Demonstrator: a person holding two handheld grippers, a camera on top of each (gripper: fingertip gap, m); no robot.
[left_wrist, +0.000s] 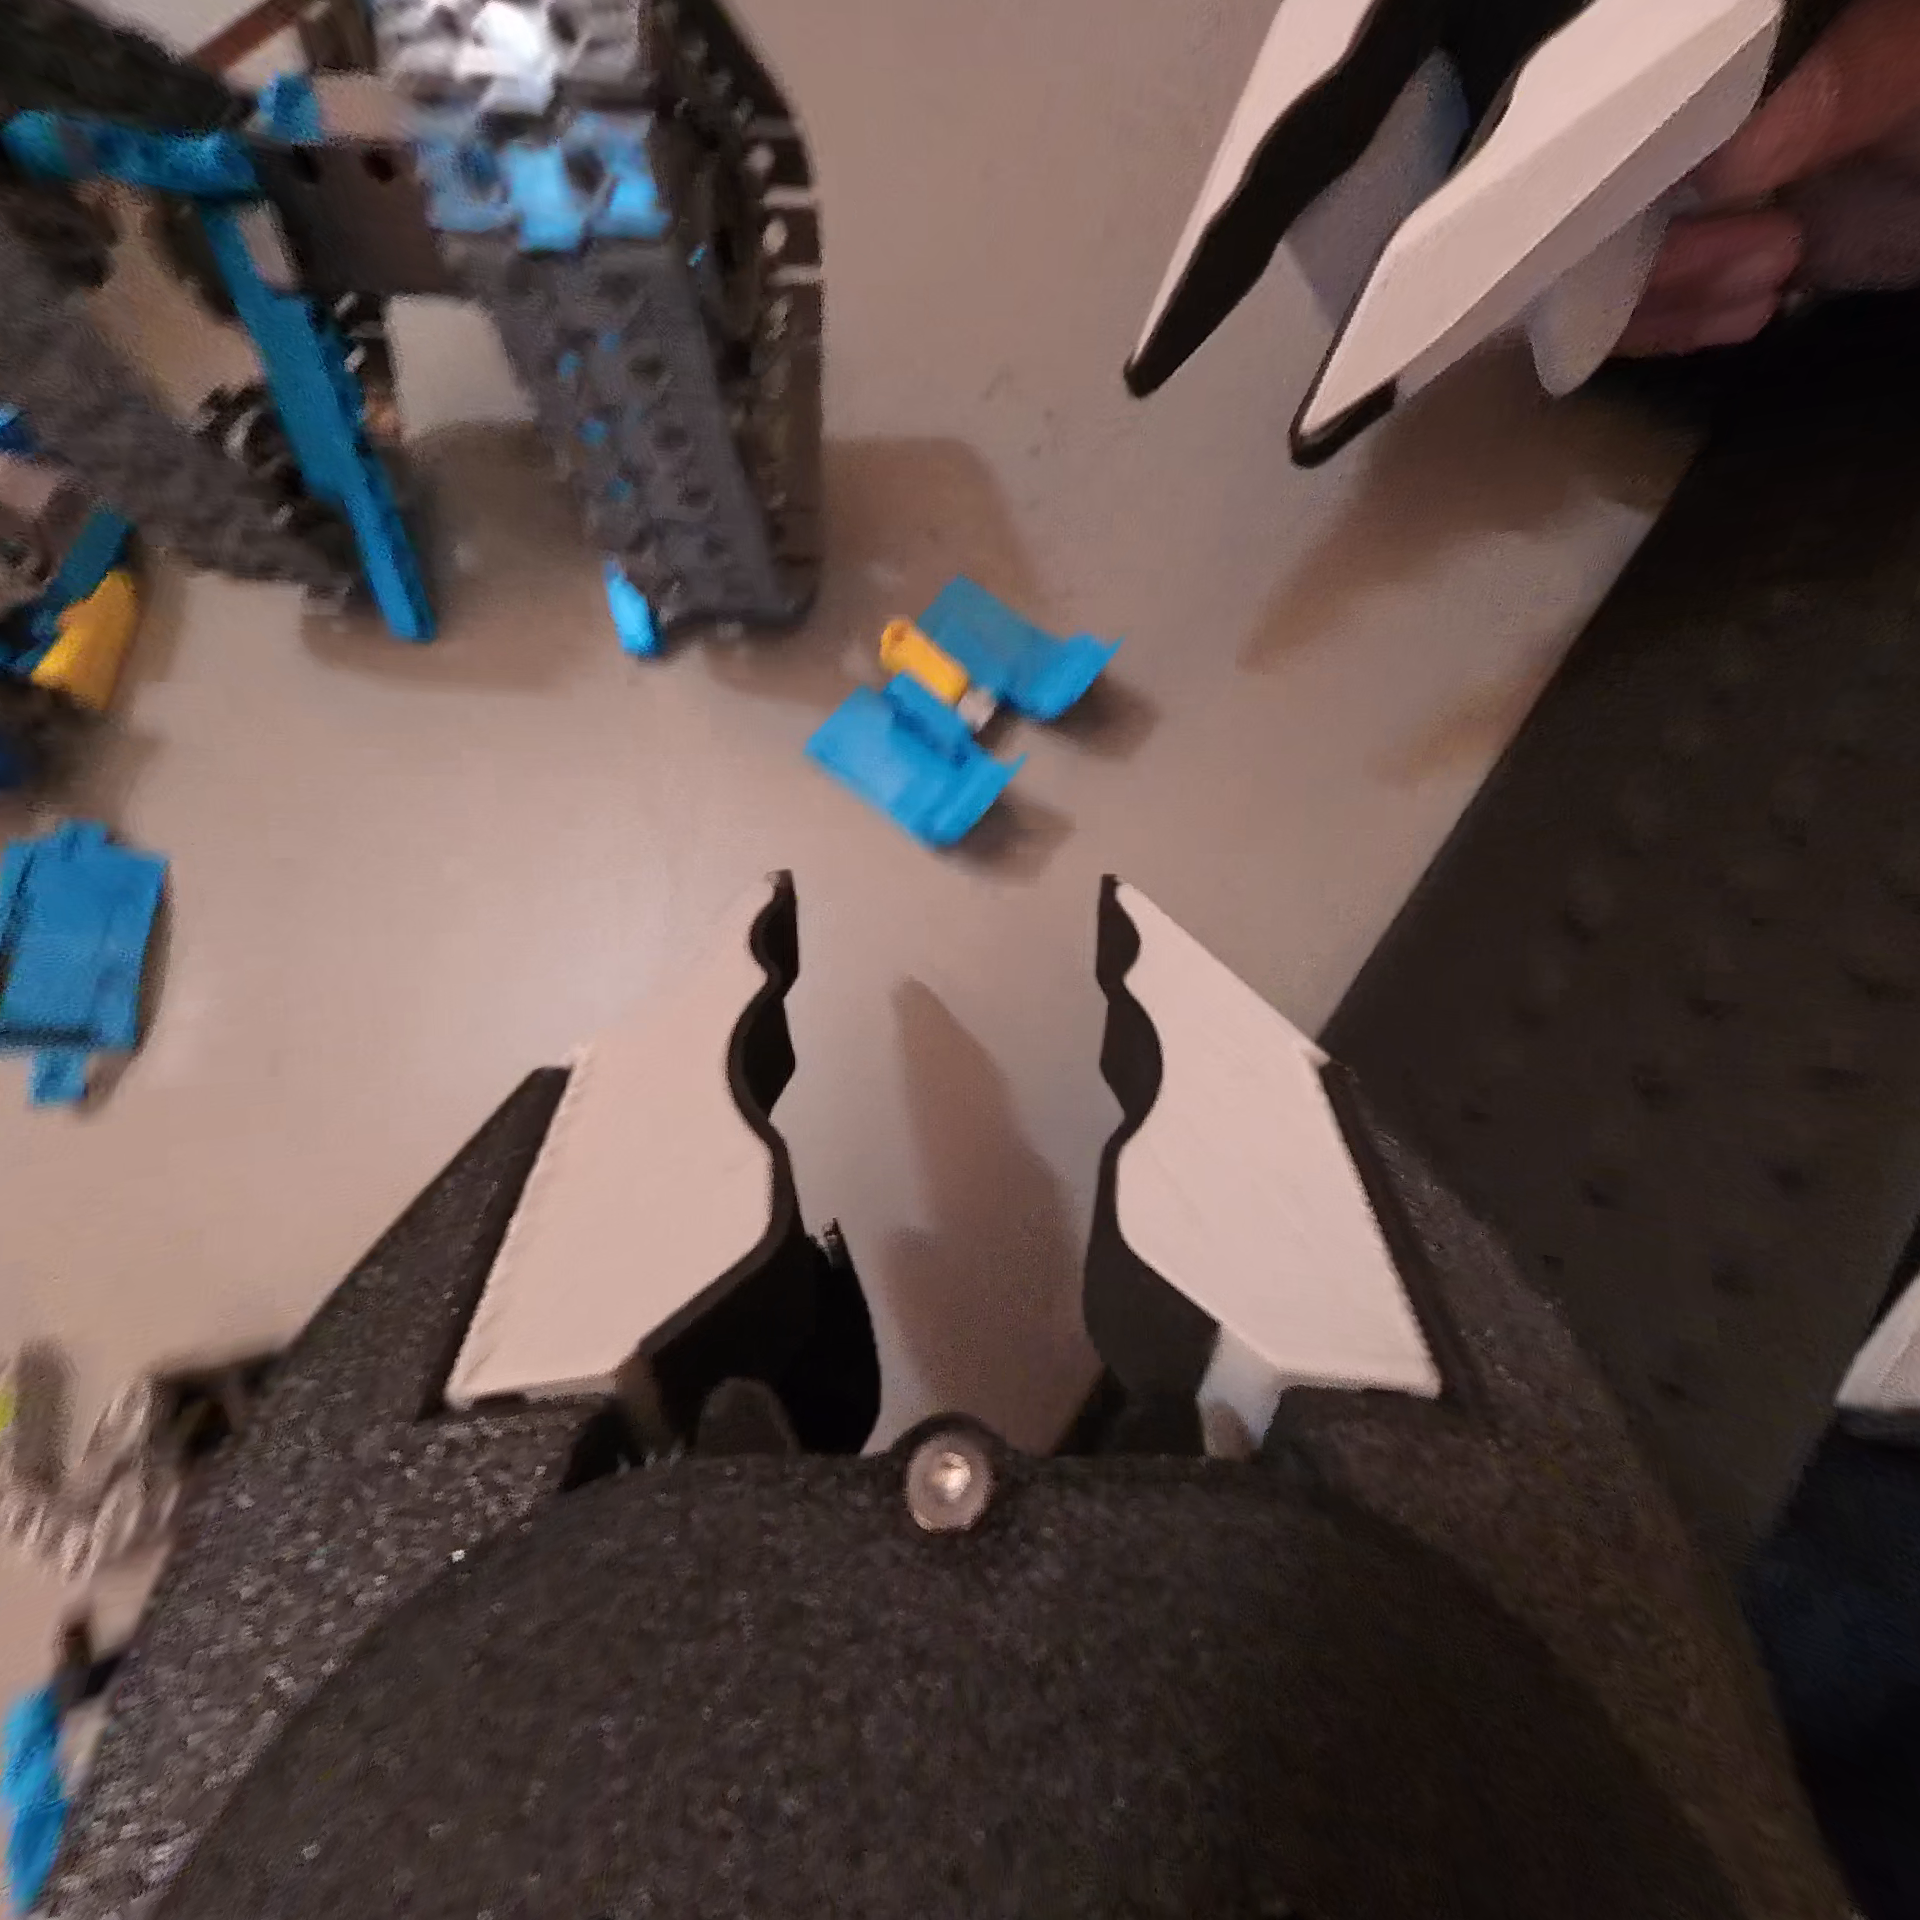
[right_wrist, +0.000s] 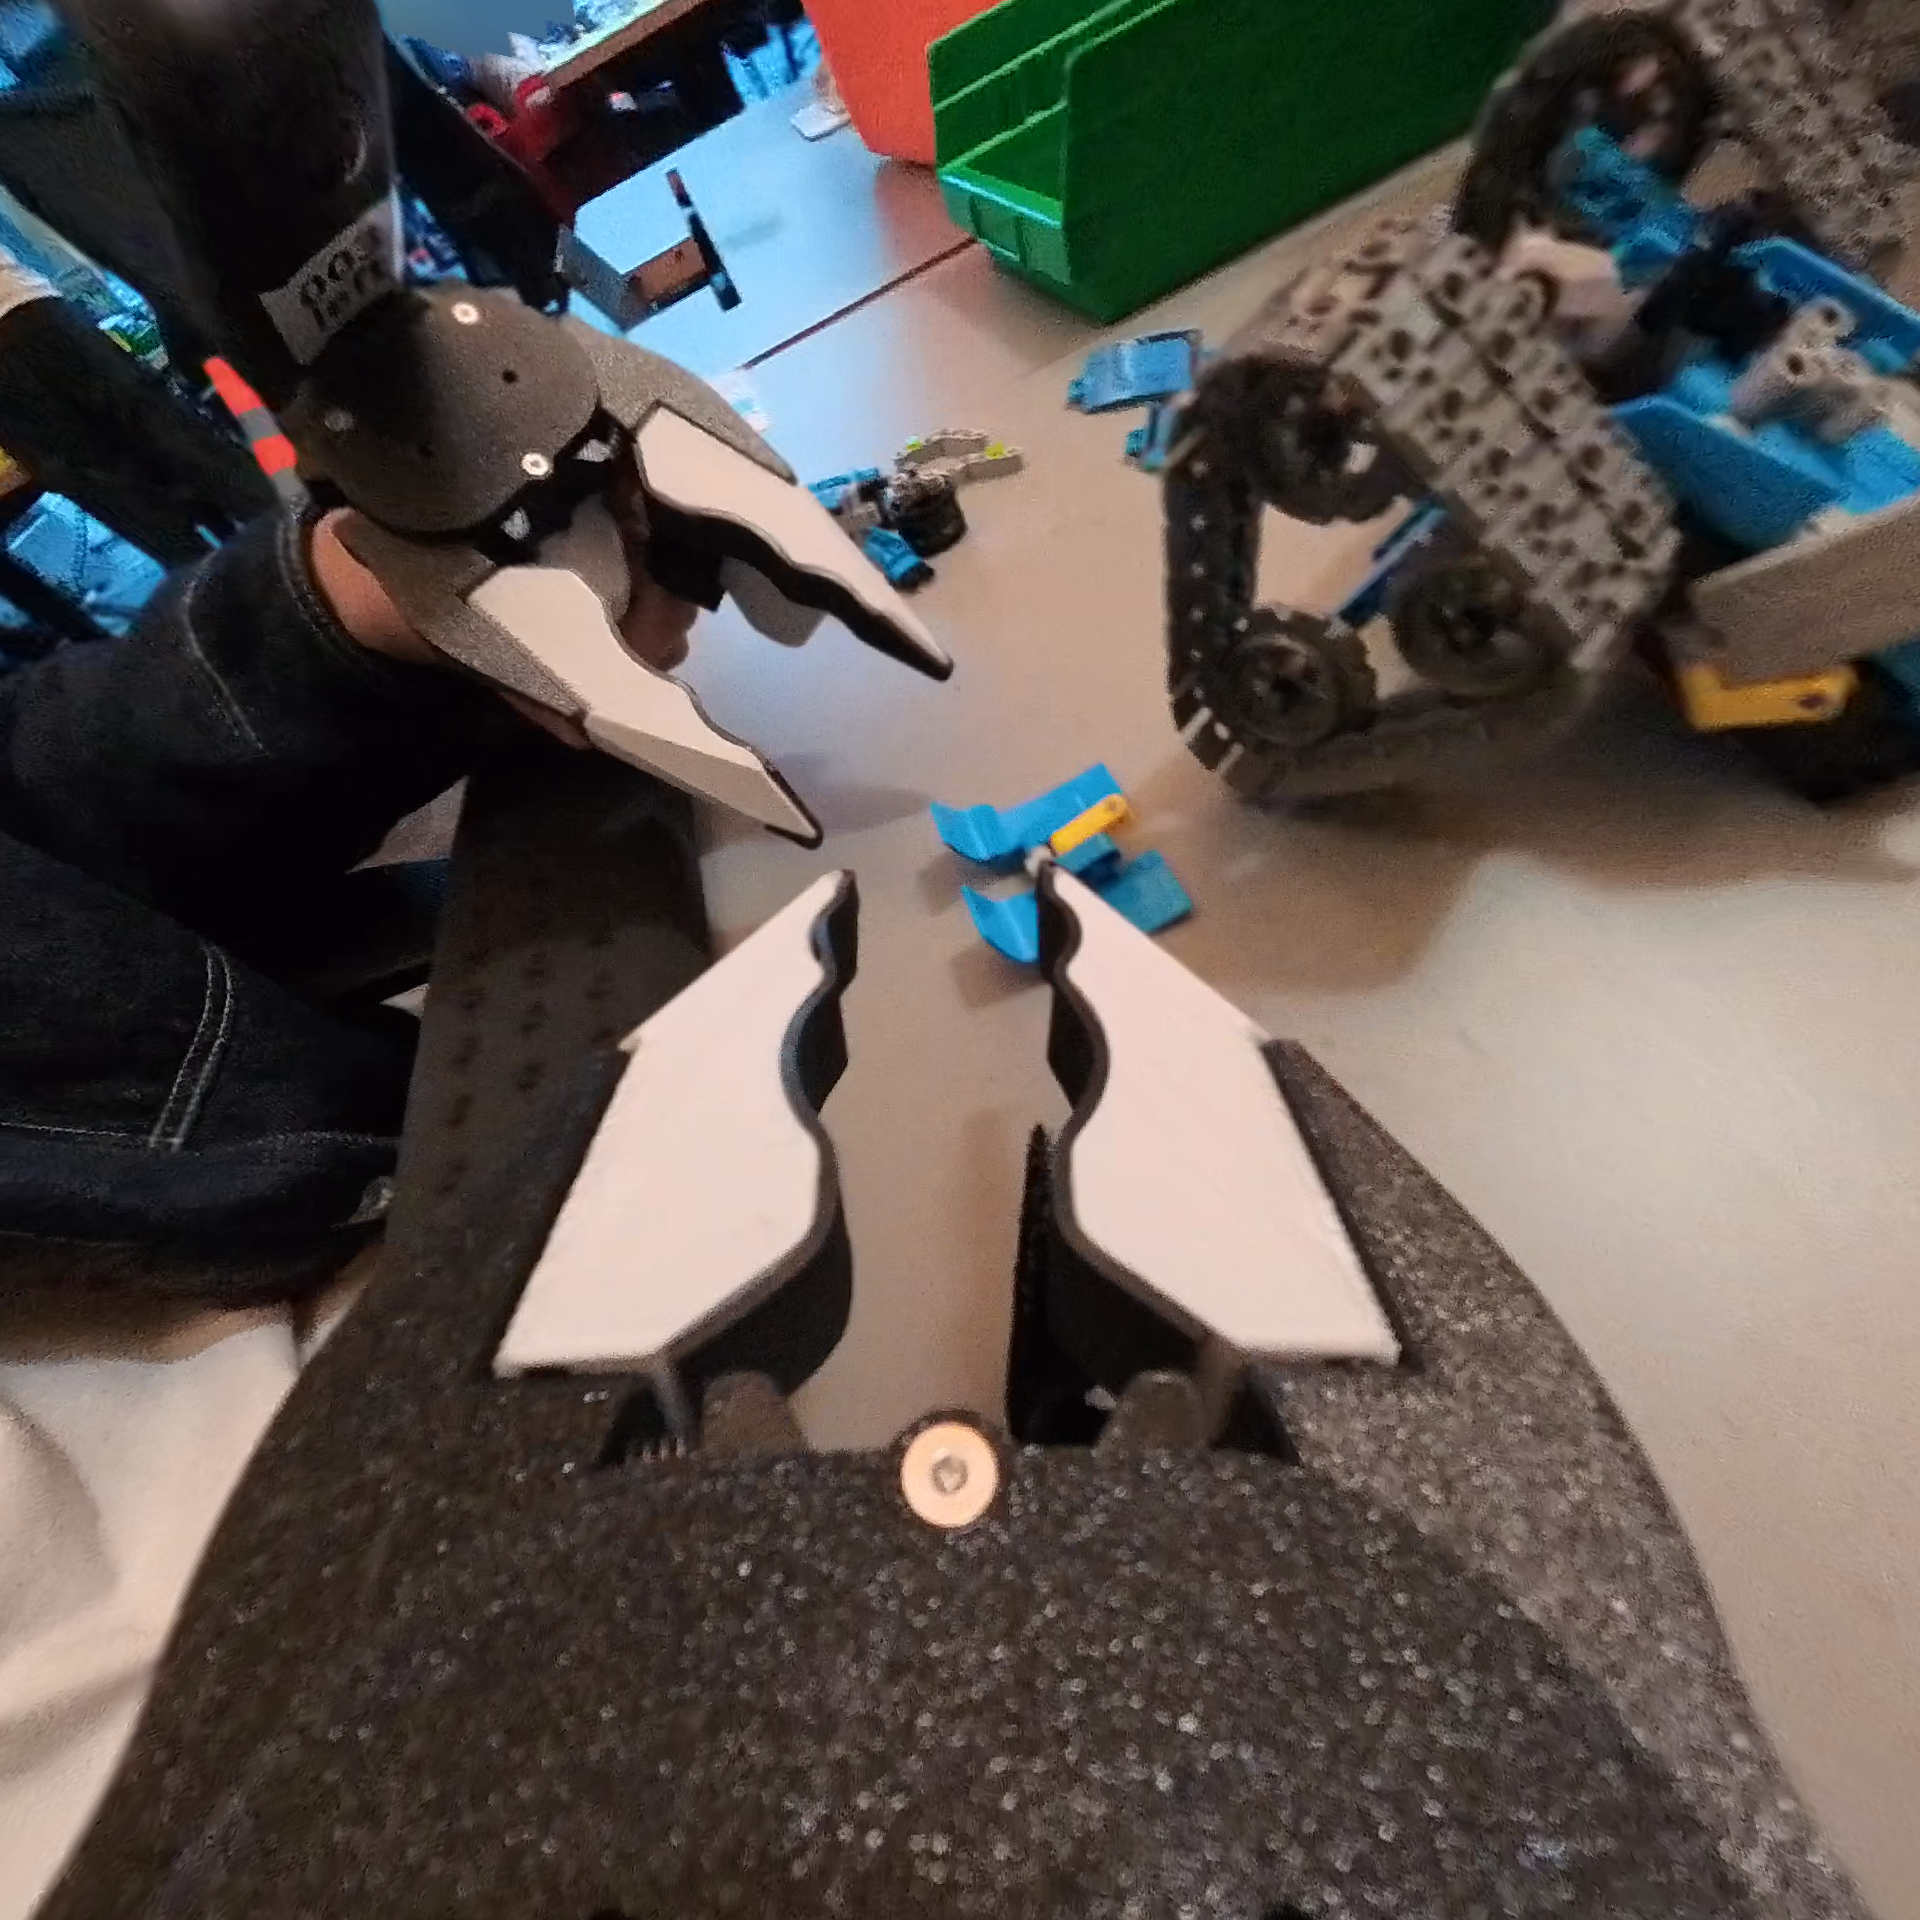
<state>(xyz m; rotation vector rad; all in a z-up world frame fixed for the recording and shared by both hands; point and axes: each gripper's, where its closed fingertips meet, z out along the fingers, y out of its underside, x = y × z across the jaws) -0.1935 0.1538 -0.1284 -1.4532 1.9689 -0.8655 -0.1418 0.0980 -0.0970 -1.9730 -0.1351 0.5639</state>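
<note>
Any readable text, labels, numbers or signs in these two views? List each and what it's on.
One marking only: a grey tag with dark characters, on the black body behind the left gripper. I don't transcribe writing.
Green bin, tracked brick model, blue pieces: no text visible.
Left wrist view: none.

A hobby or robotics workshop is suggested. A pale bench (right_wrist: 1558, 1143) is strewn with loose blue building-kit parts (right_wrist: 1060, 862), and a half-built tracked vehicle (right_wrist: 1455, 540) of grey perforated beams, black treads and blue panels is stood on it. A green plastic parts bin (right_wrist: 1195, 156) is seen at the far edge, with cluttered tables and shelving blurred beyond.
</note>
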